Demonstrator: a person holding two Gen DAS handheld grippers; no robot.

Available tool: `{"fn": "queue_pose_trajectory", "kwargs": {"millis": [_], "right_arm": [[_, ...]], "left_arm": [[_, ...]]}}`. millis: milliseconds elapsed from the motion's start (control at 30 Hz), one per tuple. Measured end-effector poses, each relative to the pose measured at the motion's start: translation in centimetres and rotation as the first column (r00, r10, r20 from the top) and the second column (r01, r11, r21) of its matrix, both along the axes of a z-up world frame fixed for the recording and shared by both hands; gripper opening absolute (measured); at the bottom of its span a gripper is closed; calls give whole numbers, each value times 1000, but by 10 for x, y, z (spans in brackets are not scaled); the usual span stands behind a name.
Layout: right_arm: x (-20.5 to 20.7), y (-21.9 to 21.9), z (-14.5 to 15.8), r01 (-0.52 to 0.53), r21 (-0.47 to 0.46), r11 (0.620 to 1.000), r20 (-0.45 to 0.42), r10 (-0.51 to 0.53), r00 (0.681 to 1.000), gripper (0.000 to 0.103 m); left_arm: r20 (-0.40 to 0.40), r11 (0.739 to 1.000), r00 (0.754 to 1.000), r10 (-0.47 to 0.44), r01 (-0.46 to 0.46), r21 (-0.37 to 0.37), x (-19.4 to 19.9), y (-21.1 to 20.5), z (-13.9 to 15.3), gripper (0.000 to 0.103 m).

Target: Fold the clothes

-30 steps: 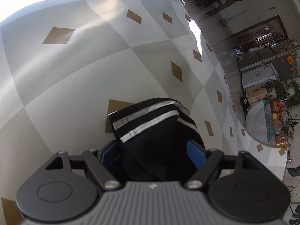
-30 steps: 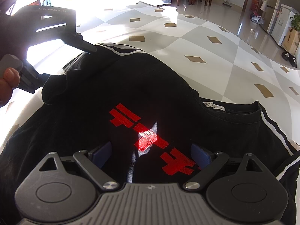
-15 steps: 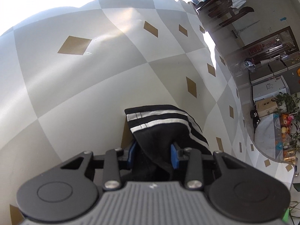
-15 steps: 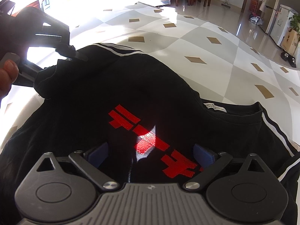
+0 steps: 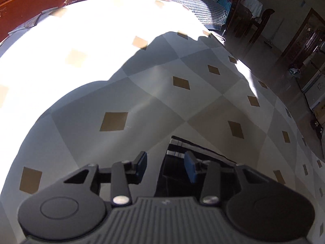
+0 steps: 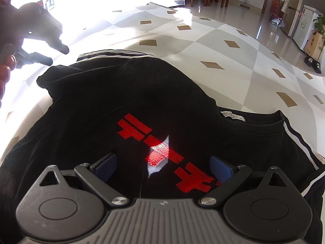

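Fingers [image 5: 142, 163] of the left gripper [image 5: 165, 163] stood spread apart with blue pads, released and holding nothing. Between and just beyond them lay a black sleeve [image 5: 182, 152] with white stripes at its edge, flat on the surface. The sleeve sat toward the right-hand finger, and the left-hand finger had only bare surface ahead of it. Outward from there stretched a desk [image 5: 142, 93] covered in a grey and white checked pattern with small brown diamonds. Its far left part was washed out by bright sunlight. Past the desk's far edge were dark chairs and a checked cloth.

The right gripper [image 6: 163, 165] also had its fingers [image 6: 220, 167] parted and gripping nothing, hovering over the chest of a black T-shirt [image 6: 121, 93]. A red printed design [image 6: 150, 138] ran directly between the fingers. A small bright patch of sunlight fell across it. Beyond the right-hand finger was the neck opening with a white label [image 6: 231, 115], and a white-striped shoulder ran off to the right. Farther ahead, the striped sleeve lay folded inward on the shirt's far left part. Well ahead and to the left, the left gripper appeared above the desk, clear of the cloth, held by a hand [image 6: 6, 69] at the frame edge.
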State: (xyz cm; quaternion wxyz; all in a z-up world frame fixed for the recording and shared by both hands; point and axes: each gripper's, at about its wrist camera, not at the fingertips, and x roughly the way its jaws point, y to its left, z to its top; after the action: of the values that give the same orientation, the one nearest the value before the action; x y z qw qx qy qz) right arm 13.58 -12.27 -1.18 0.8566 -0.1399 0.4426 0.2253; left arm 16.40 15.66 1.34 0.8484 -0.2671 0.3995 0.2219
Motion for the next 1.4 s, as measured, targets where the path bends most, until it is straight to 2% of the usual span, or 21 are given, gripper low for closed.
{"fn": "queue_pose_trajectory", "kwargs": {"millis": [200,300,467,600,700,900,967,1067,1200,1267,1333,1400], "right_arm": [[-1,0,0,2,-2,1000,-3,-2,1000,97],[-1,0,0,2,-2,1000,-2,-2,1000,97],[-1,0,0,3,-2,1000,-4,-3,1000,97],[-2,-1,1,-3,-4,1000,-7,3,1000,97],[-3,-2,1,-14,-6,1000,-12,14,1000,97],[-5,-8,2,-54,-17,998,-39,53,998,97],[-6,-11,3,-74,-25,997,-54,73,996,97],[-8,-16,5,-103,-46,994,-76,99,992,97],[-11,-28,6,-90,-52,995,-106,84,991,96],[-13,-35,7,-83,-56,995,-110,77,991,96],[-16,-41,6,-76,-60,995,-118,68,991,96],[-18,-46,7,-65,-60,996,-125,57,991,96]], "left_arm": [[10,987,988,-155,156,-26,-6,-36,2,49],[5,973,973,-230,230,3,-8,-57,2,50],[-11,941,942,-336,336,42,-9,-86,-4,58],[-43,919,921,-387,389,71,-10,-100,-14,63],[-87,914,918,-387,395,98,-11,-99,-26,63],[-136,921,929,-345,363,143,-22,-86,-31,65],[-151,922,932,-330,353,158,-25,-82,-32,76],[-174,924,936,-307,337,181,-30,-76,-34,82],[-203,924,940,-276,317,212,-37,-67,-37,86],[-222,930,942,-253,300,210,-40,-65,-38,91],[-233,945,947,-223,268,186,-44,-58,-39,103],[-239,965,953,-185,223,141,-48,-49,-42,103]]}}
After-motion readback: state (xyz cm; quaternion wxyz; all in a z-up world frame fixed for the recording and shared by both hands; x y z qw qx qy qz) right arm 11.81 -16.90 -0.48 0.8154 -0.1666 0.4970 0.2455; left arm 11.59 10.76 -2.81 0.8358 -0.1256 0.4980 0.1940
